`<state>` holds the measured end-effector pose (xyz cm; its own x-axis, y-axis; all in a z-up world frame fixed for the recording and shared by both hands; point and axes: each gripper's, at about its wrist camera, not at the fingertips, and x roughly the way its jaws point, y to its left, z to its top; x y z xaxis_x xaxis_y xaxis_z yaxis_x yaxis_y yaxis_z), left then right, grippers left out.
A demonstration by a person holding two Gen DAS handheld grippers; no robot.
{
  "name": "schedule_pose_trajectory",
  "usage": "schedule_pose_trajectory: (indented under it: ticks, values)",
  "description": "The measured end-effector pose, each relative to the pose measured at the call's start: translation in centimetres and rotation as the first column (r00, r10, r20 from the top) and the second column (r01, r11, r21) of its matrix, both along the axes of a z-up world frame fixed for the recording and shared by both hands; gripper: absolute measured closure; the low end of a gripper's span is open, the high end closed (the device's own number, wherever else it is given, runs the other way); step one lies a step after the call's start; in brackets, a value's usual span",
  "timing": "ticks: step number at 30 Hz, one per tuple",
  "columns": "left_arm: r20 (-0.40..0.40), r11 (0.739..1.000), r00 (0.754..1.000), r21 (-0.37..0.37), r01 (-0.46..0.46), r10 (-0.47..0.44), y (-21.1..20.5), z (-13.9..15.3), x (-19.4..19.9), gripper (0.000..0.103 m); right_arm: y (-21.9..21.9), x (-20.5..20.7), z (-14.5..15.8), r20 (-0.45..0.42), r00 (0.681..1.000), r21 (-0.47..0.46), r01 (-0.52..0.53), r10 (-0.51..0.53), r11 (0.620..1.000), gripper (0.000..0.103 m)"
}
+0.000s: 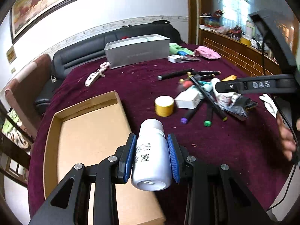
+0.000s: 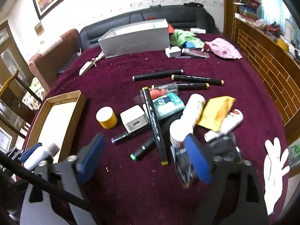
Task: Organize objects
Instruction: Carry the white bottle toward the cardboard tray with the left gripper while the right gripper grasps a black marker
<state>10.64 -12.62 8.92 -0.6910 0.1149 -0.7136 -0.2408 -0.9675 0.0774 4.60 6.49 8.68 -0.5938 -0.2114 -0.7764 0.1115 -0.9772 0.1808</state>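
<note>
Maroon cloth covers the desk (image 1: 215, 146) where a scatter of small goods waits at the centre of both views. In the left wrist view, the left claw (image 1: 151, 155) grips a white bottle (image 1: 150, 153) between its blue pads (image 1: 173, 157), low in the frame, the bottle lying along the fingers beside the right edge of an open cardboard box (image 1: 90, 131) at lower left. In the right wrist view, the right claw (image 2: 144, 157) hangs wide open, holding nothing, above the heap: black markers (image 2: 157, 75), a white charger (image 2: 134, 118), a yellow-banded jar (image 2: 106, 117), a yellow packet (image 2: 215, 110) and further white bottles (image 2: 195, 106). Its right pad is blurred, and whether it touches the dark packet (image 2: 184, 165) beneath cannot be told. A grey box (image 2: 135, 39) stands at upper centre, before a black sofa (image 2: 168, 15).
</note>
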Motion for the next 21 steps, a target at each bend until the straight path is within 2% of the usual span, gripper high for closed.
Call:
schedule_pose_trajectory:
  ticks: [1,5,9,11,13,16,19,20,21]
  values:
    - [0.002,1.0,1.0,0.005,-0.01,0.01,-0.6,-0.1,-0.1,0.073,-0.1,-0.6,-0.3,0.018,1.0,-0.004,-0.005,0.005,1.0,0.035]
    - [0.01,0.999,0.999,0.021,-0.039,0.039,-2.3,-0.5,-0.6,0.073,-0.4,-2.9,-1.7,0.09,0.996,-0.013,-0.005,0.006,1.0,0.047]
    - [0.021,0.998,0.998,0.035,-0.058,0.057,-3.6,-1.0,-1.2,0.073,-0.8,-4.5,-2.9,0.121,0.993,0.023,0.011,-0.014,1.0,0.054]
    - [0.027,0.997,0.998,0.042,-0.065,0.064,-4.1,-1.3,-1.4,0.073,-1.0,-5.1,-3.5,0.135,0.991,0.029,0.015,-0.018,0.999,0.06]
    - [0.031,0.996,0.997,0.048,-0.069,0.067,-4.4,-1.5,-1.5,0.073,-1.3,-5.8,-4.0,0.149,0.989,0.05,0.02,-0.027,0.999,0.061]
    - [0.036,0.996,0.997,0.054,-0.077,0.075,-4.9,-1.8,-1.6,0.073,-2.2,-6.5,-5.0,0.157,0.986,0.131,0.027,-0.048,0.991,0.064]
    - [0.041,0.994,0.995,0.058,-0.091,0.088,-5.4,-1.9,-1.7,0.073,-2.5,-6.7,-5.8,0.163,0.984,0.187,0.036,-0.068,0.982,0.087]
    - [0.041,0.994,0.995,0.062,-0.095,0.093,-5.6,-1.9,-1.6,0.073,-2.4,-6.7,-6.1,0.168,0.983,0.198,0.038,-0.073,0.979,0.091]
    - [0.039,0.993,0.995,0.065,-0.099,0.097,-5.8,-1.8,-1.5,0.073,-2.3,-6.5,-6.2,0.166,0.983,0.198,0.046,-0.08,0.979,0.091]
